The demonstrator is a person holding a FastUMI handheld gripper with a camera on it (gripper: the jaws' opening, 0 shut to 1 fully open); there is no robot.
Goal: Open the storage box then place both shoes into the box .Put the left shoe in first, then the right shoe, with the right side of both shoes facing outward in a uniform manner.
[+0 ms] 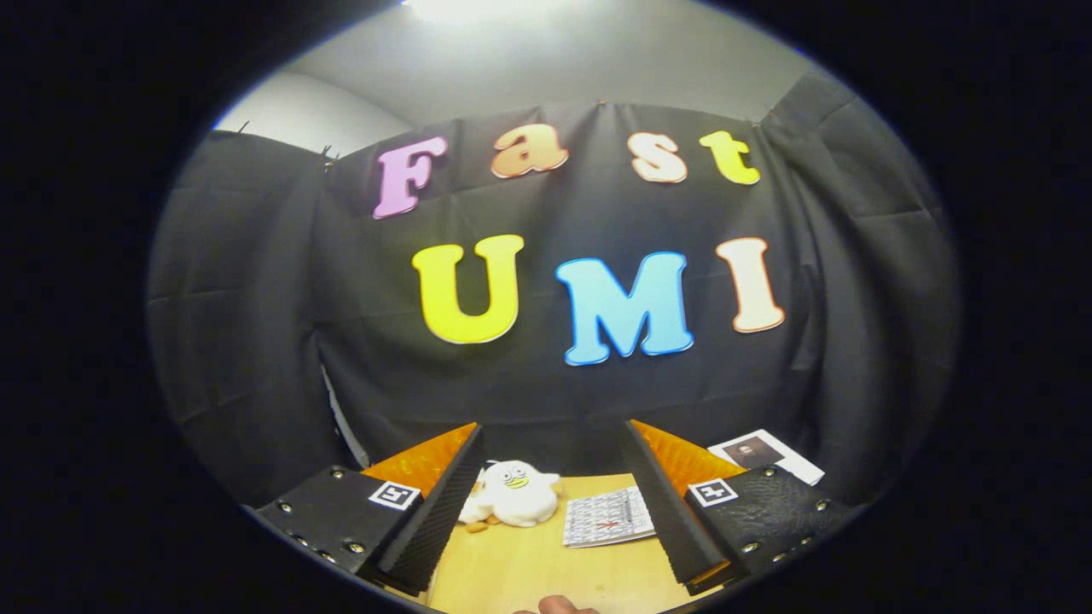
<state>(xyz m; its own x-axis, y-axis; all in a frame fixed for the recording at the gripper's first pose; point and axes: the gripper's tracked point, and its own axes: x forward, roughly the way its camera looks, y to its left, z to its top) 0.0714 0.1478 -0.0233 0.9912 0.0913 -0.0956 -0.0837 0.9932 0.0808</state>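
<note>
My gripper [553,439] stands open, its two fingers spread wide with nothing between them. It is raised and tilted up toward the booth's back wall. Below the fingers lies a wooden table [529,563]. Neither shoe nor the storage box is visible from this angle.
A white plush duck [514,493] lies on the table between the fingers, closer to the left one. A printed sheet [607,517] lies beside the right finger. A card with a picture [765,454] sits beyond the right finger. A fingertip [556,605] shows at the near table edge.
</note>
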